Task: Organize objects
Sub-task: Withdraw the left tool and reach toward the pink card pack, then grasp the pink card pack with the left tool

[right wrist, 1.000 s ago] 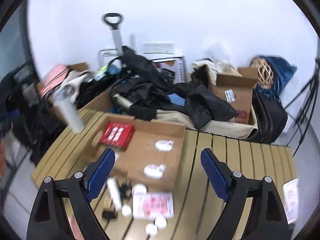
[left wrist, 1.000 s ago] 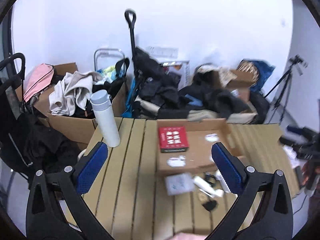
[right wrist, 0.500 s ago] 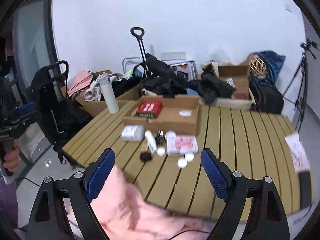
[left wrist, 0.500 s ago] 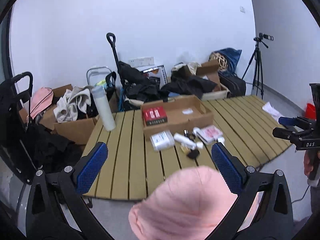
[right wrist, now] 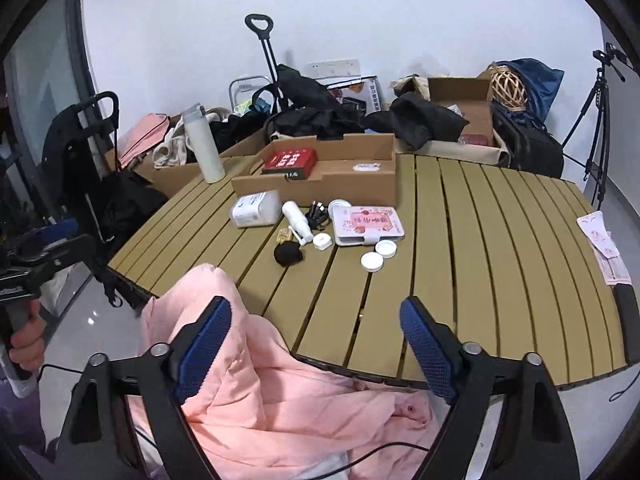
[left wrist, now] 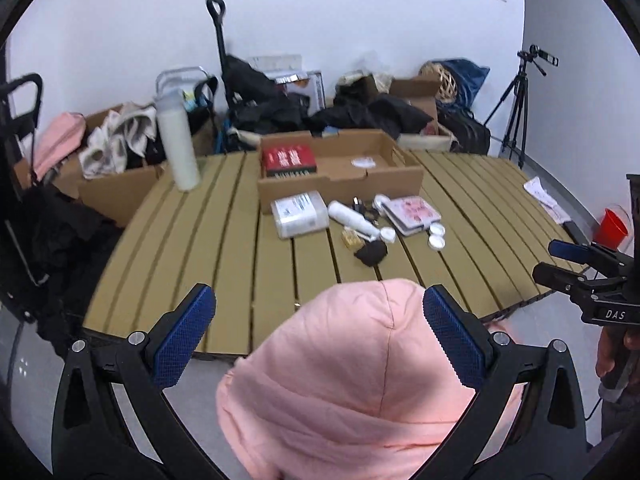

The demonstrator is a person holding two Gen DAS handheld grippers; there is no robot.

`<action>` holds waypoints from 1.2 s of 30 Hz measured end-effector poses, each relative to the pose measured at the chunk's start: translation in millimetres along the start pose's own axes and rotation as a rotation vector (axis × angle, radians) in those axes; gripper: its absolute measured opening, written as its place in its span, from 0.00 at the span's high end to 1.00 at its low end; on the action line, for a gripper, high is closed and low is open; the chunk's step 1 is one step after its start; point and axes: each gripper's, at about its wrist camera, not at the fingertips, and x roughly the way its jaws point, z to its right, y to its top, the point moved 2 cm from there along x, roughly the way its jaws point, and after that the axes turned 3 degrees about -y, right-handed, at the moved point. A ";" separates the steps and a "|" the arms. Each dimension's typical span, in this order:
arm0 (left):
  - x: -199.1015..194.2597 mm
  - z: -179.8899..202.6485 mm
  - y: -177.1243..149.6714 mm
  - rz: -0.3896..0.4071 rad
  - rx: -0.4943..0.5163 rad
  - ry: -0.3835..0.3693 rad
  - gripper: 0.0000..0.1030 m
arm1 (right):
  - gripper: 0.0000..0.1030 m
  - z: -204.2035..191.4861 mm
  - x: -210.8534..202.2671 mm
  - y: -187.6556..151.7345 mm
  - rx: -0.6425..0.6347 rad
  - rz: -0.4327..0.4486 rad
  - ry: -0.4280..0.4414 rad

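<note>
A shallow cardboard box (left wrist: pixel 394 176) (right wrist: pixel 360 184) holds a red packet (left wrist: pixel 289 159) (right wrist: pixel 289 161) on the slatted table (left wrist: pixel 224 240) (right wrist: pixel 480 240). In front of it lie a clear plastic box (left wrist: pixel 298 213) (right wrist: pixel 256 209), a white bottle (left wrist: pixel 350 217) (right wrist: pixel 297 218), a pink card pack (left wrist: pixel 412 210) (right wrist: pixel 368 220), white lids (right wrist: pixel 378 254), a black bundle (left wrist: pixel 371 253) (right wrist: pixel 287 255). My left gripper (left wrist: pixel 318 340) and right gripper (right wrist: pixel 316 346) are both open and empty, held back off the table's near edge above a pink hooded garment (left wrist: pixel 360 380) (right wrist: pixel 248 380).
A white flask (left wrist: pixel 177 142) (right wrist: pixel 203 146) stands at the table's far left. Cardboard boxes with clothes, a trolley handle (left wrist: pixel 218 32), and a tripod (left wrist: pixel 516 112) stand behind. Papers (right wrist: pixel 604 248) lie at the right edge. A red cup (left wrist: pixel 610 227) sits on the floor.
Both grippers have pulled well back from the table, from close over the box to beyond the near edge. The pink garment has come into view below them.
</note>
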 end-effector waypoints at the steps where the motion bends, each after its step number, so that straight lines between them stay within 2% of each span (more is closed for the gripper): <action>1: 7.4 1.0 -1.5 -0.014 -0.004 -0.008 0.00 | 0.22 0.3 4.9 -1.6 -0.003 -0.003 -0.003; 9: 77.8 10.1 9.4 -0.105 0.001 -0.101 0.00 | 0.22 22.8 54.1 -5.1 0.076 -0.077 0.000; 14: 123.4 24.7 40.2 -0.141 -0.042 -0.209 0.01 | 0.22 41.7 87.3 7.6 0.093 -0.117 -0.001; 16: 144.3 36.1 53.1 -0.150 -0.055 -0.220 0.03 | 0.26 54.0 107.6 21.3 0.089 -0.134 -0.002; 19: 186.1 54.3 71.9 -0.163 -0.120 -0.261 0.11 | 0.27 71.9 136.6 41.5 0.083 -0.151 0.015; 21: 213.9 63.7 76.8 -0.188 -0.160 -0.280 0.20 | 0.27 86.3 162.7 56.4 0.088 -0.168 0.031; 23: 247.1 71.0 77.5 -0.258 -0.202 -0.281 0.39 | 0.29 99.9 192.4 67.9 0.104 -0.195 0.064; 25: 275.6 77.3 74.3 -0.333 -0.229 -0.281 0.48 | 0.36 110.0 220.6 74.7 0.120 -0.224 0.093; 27: 297.5 79.8 68.5 -0.395 -0.242 -0.245 0.59 | 0.44 115.7 240.5 77.7 0.129 -0.239 0.111; 28: 302.2 80.0 67.0 -0.402 -0.255 -0.256 0.59 | 0.46 117.4 246.7 78.1 0.132 -0.245 0.116; 30: 302.2 80.3 67.9 -0.385 -0.277 -0.298 0.69 | 0.51 118.6 257.4 77.0 0.131 -0.250 0.124; 34: 296.3 83.2 72.2 -0.362 -0.266 -0.289 0.75 | 0.57 125.5 262.5 77.2 0.170 -0.224 0.169; 35: 293.6 84.0 73.5 -0.353 -0.264 -0.278 0.76 | 0.60 126.6 262.4 77.4 0.179 -0.227 0.166; 36: 289.0 84.6 75.3 -0.346 -0.261 -0.267 0.78 | 0.68 127.2 260.9 78.6 0.184 -0.226 0.158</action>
